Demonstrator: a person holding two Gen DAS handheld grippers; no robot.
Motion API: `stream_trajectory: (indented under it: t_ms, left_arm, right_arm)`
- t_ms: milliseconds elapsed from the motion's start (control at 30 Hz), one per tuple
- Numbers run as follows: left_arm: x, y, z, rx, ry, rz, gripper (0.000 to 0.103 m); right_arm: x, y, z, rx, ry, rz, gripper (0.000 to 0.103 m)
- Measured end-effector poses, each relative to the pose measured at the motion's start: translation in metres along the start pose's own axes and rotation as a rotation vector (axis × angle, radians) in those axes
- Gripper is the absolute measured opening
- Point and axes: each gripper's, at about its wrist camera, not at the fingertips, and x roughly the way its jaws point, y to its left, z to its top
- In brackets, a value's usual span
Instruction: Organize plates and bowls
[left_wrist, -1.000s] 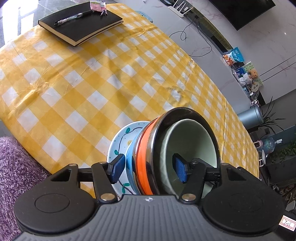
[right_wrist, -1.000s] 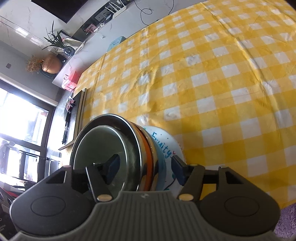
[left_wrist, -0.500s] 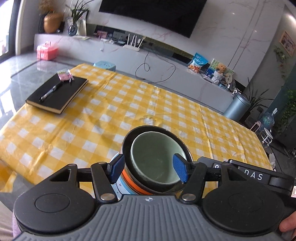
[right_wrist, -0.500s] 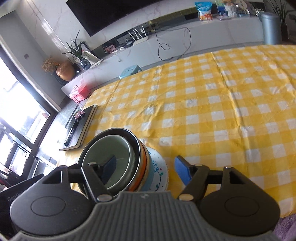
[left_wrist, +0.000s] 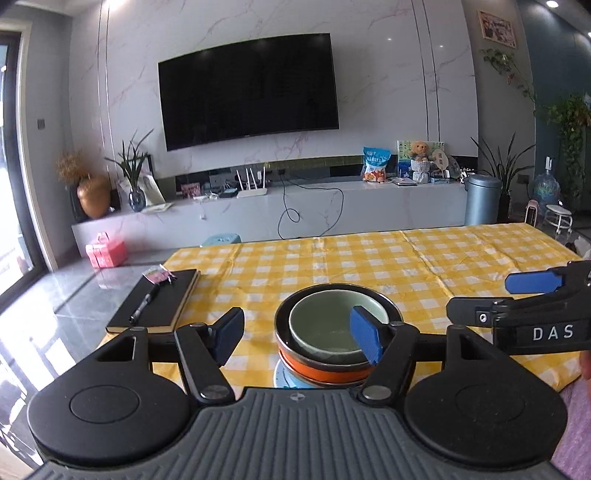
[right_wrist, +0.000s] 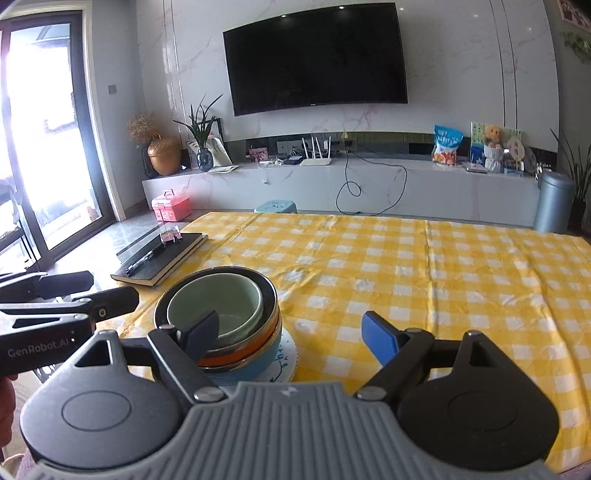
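Bowls and plate stacked upright near the front edge of the yellow checked tablecloth (left_wrist: 424, 266), mouths facing up. Pale green bowl (left_wrist: 328, 325) nested inside a dark steel-rimmed bowl (right_wrist: 271, 295), over an orange bowl (left_wrist: 325, 371), a light blue bowl (right_wrist: 258, 363) and, at the bottom, a white patterned plate (right_wrist: 290, 354) flat on the cloth. Nothing seen inside the green bowl. Round, so no long axis to tell. Left gripper (left_wrist: 299, 338) jaws opening, spread wide; right pad in front of the green bowl's rim, left pad out over the cloth, pressing nothing. Right gripper (right_wrist: 291, 332) jaws opening, wide, gripping nothing; left pad in front of the stack. Black notebook (right_wrist: 162, 258) with pen (left_wrist: 146, 302) lying to the left, apart from the stack.
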Motion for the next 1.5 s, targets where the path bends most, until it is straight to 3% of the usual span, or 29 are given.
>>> stream_trajectory:
  t_ms: [133,367,533,733,933,1500]
  left_arm:
    - [-0.007,-0.007,-0.01,0.044,-0.015,0.034,0.086]
    - [-0.001,-0.009,-0.028,0.051,0.057,0.047,0.087]
    - [0.005,-0.009,-0.037,0.047,0.103,0.058,0.088]
    - [0.015,-0.01,-0.052,0.029,0.17,0.058,0.088]
    - [0.031,-0.013,-0.07,0.023,0.308,0.057,0.088]
    - [0.028,-0.014,-0.069,0.029,0.298,0.053,0.088]
  right_arm:
    - [-0.016,0.002,-0.011,-0.013,-0.045,-0.01,0.085]
    - [-0.034,0.009,-0.022,-0.02,-0.123,-0.024,0.092]
    - [-0.023,0.018,-0.026,-0.089,-0.049,-0.019,0.093]
    - [-0.006,0.016,-0.041,-0.048,0.05,0.018,0.093]
    - [0.007,0.014,-0.053,-0.03,0.121,0.02,0.093]
    - [0.013,0.008,-0.056,-0.001,0.142,0.006,0.093]
